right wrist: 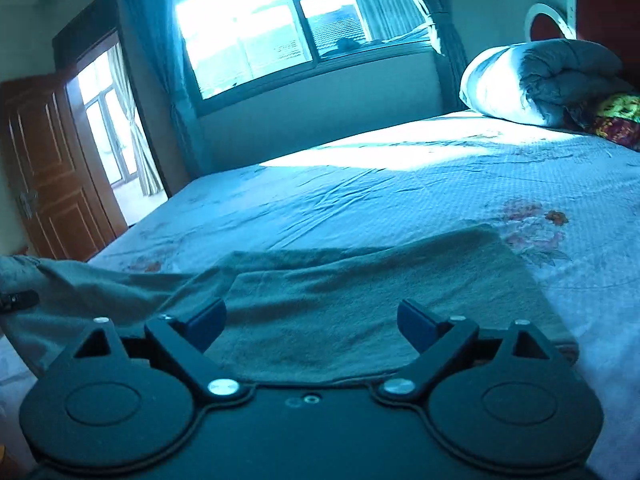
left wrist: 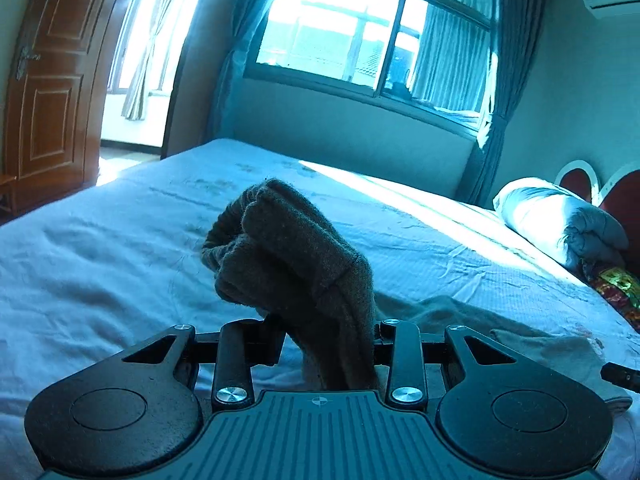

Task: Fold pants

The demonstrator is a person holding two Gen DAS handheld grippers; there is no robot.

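Observation:
The grey-brown pants (right wrist: 360, 304) lie spread on the bed in the right wrist view, folded flat under my right gripper (right wrist: 312, 320), which is open and empty just above the cloth. In the left wrist view my left gripper (left wrist: 326, 344) is shut on a bunched end of the pants (left wrist: 292, 248), which sticks up above the fingers. The rest of the pants (left wrist: 520, 344) trails off to the right on the sheet. A tip of the other gripper (left wrist: 622, 376) shows at the right edge.
The bed (right wrist: 400, 200) has a light blue flowered sheet. A rolled quilt (right wrist: 532, 84) and a colourful pillow (right wrist: 616, 120) lie by the headboard. A window (left wrist: 368, 28) with curtains is behind the bed, a wooden door (left wrist: 48, 92) at left.

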